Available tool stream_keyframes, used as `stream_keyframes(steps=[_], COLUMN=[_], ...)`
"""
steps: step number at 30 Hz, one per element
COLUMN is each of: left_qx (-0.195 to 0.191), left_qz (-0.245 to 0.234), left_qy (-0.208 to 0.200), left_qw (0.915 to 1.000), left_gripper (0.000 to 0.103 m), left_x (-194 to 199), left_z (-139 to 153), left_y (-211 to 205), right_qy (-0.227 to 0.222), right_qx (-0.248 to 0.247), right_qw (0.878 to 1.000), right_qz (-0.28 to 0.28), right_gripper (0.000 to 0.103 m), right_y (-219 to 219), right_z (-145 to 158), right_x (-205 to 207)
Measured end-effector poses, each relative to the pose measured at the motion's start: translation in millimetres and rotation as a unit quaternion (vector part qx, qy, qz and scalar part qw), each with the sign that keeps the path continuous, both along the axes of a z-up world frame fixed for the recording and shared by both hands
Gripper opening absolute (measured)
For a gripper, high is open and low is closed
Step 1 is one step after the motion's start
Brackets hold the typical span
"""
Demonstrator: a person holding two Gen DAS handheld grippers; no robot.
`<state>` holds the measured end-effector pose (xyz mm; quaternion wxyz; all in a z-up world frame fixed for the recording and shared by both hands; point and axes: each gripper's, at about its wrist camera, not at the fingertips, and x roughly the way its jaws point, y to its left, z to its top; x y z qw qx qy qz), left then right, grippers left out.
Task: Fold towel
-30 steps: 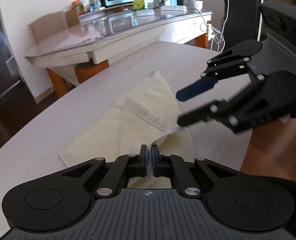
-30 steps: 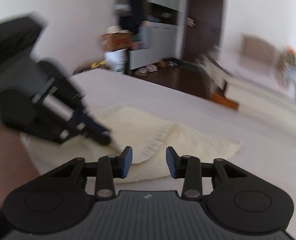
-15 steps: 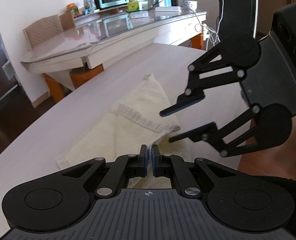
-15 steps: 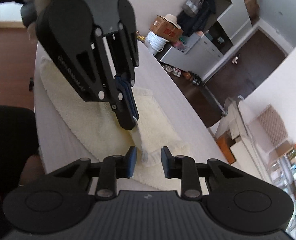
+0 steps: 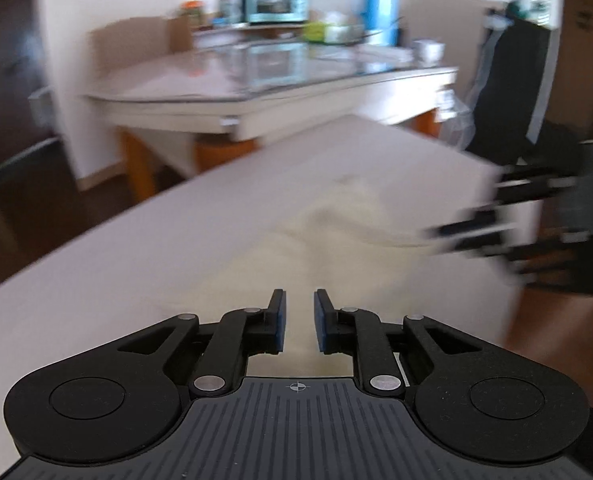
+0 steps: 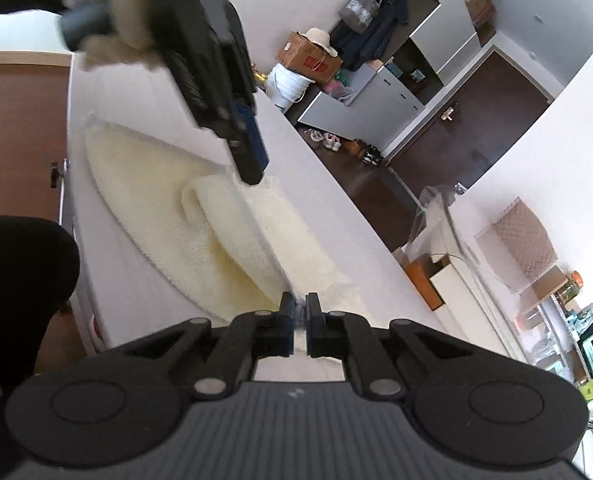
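We see the cream towel [image 6: 232,248] lying partly folded on the pale table [image 6: 144,280], one flap doubled over into a soft roll along its middle. Our right gripper [image 6: 300,316] is pinched shut on the towel's near edge, a bit of fabric caught between the blue pads. Our left gripper [image 5: 299,320] has its jaws opening, a narrow gap between the pads with the blurred towel [image 5: 336,232] showing below them and nothing clamped. In the right wrist view the left gripper [image 6: 252,160] hangs just above the fold; we cannot tell whether it touches. The left wrist view is smeared, with the right gripper [image 5: 472,232] at the towel's right side.
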<state>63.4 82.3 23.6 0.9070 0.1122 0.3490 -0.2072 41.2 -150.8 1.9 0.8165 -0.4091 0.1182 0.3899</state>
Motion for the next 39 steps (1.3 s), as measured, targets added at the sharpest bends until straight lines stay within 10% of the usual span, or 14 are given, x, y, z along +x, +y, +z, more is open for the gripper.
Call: stream_keyframes(steps=[21, 39], left_qx=[0.122, 0.067], left_qz=[0.03, 0.09], left_qy=[-0.007, -0.025], left_qw=[0.9921, 0.9934], left_gripper=[0.038, 0.046], left_x=[23, 20], left_z=[-32, -21], left_y=[-5, 8], right_qy=[0.063, 0.078], right_qx=[0.01, 0.019], right_qw=[0.995, 0.993], right_qz=[-0.079, -0.084], right_gripper=[0.006, 0.006], right_y=[-72, -89], right_z=[4, -14], right_x=[-54, -78])
